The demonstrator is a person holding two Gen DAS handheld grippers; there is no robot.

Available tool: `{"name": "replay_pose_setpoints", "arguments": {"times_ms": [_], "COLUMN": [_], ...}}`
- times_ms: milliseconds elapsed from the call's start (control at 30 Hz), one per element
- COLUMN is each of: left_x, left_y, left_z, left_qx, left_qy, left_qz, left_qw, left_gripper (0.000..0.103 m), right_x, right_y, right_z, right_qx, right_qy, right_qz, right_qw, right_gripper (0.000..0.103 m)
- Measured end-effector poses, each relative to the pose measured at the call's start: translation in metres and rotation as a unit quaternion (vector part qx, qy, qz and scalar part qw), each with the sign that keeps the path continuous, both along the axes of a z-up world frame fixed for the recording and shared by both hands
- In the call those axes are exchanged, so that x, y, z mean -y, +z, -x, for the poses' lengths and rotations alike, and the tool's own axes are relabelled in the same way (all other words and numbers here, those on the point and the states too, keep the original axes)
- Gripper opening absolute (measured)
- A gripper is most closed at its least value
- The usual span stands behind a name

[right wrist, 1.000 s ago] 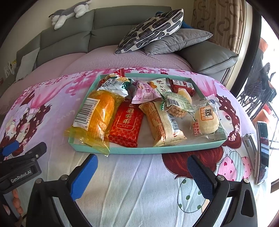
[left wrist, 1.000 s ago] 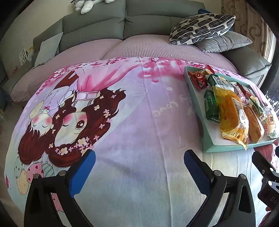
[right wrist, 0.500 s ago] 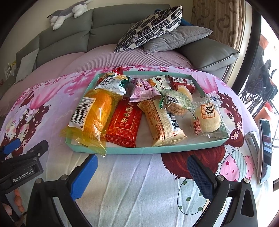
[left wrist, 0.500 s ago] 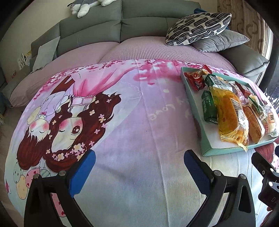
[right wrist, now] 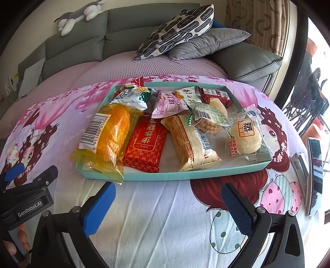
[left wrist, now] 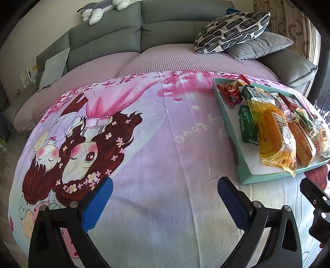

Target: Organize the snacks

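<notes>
A teal tray (right wrist: pixel 177 175) lies on the pink cartoon cloth and holds several snack packs: an orange bread pack (right wrist: pixel 109 134), a red pack (right wrist: pixel 145 144), a beige cracker pack (right wrist: pixel 191 142) and a round white bun (right wrist: pixel 246 136). The tray also shows at the right in the left wrist view (left wrist: pixel 231 115). My right gripper (right wrist: pixel 167 204) is open and empty, just in front of the tray's near edge. My left gripper (left wrist: pixel 165 198) is open and empty over bare cloth, left of the tray.
A phone (right wrist: pixel 314 175) lies on the cloth at the right edge. A grey sofa (left wrist: pixel 165 24) with a patterned pillow (left wrist: pixel 233 31) and a plush toy (left wrist: pixel 103 10) stands behind. The left gripper's body shows at the lower left of the right wrist view (right wrist: pixel 26 198).
Both grippers have moved slightly forward and tilted; the tray sits a little lower and closer in the right wrist view. Both jaws stay open.
</notes>
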State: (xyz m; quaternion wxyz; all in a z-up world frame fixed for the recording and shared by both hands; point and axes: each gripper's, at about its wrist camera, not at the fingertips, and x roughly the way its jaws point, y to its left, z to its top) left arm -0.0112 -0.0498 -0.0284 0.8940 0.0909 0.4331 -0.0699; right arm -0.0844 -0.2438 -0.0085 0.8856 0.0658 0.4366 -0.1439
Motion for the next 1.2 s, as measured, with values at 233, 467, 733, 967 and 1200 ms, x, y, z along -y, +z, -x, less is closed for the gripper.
{"name": "replay_pose_setpoints", "arguments": {"times_ms": [233, 467, 733, 967, 1200], "left_x": [-0.0002, -0.001, 0.0005, 0.0006, 0.0004], "left_y": [0.0003, -0.0002, -0.0015, -0.0021, -0.0032], "left_z": [0.0003, 0.0, -0.0005, -0.0005, -0.0006], "left_qx": [0.006, 0.004, 0.002, 0.001, -0.001], "left_qy": [0.0, 0.002, 0.004, 0.005, 0.005], "left_qz": [-0.004, -0.003, -0.01, -0.013, -0.014], "left_qw": [1.0, 1.0, 0.9999, 0.9999, 0.9999], "left_gripper": [0.101, 0.101, 0.101, 0.101, 0.101], "right_x": [-0.0001, 0.0001, 0.0, 0.0004, 0.0008], "right_y": [-0.0007, -0.0008, -0.0008, -0.0013, -0.0022], "right_z": [-0.0001, -0.0004, -0.0004, -0.0005, -0.0006], "right_qx": [-0.002, -0.003, -0.003, -0.004, -0.005], "right_qy": [0.0, 0.0, 0.0, 0.0, 0.0], "right_qz": [0.0, 0.0, 0.0, 0.0, 0.0], "right_qw": [1.0, 1.0, 1.0, 1.0, 1.0], "right_gripper": [0.103, 0.103, 0.103, 0.103, 0.103]}}
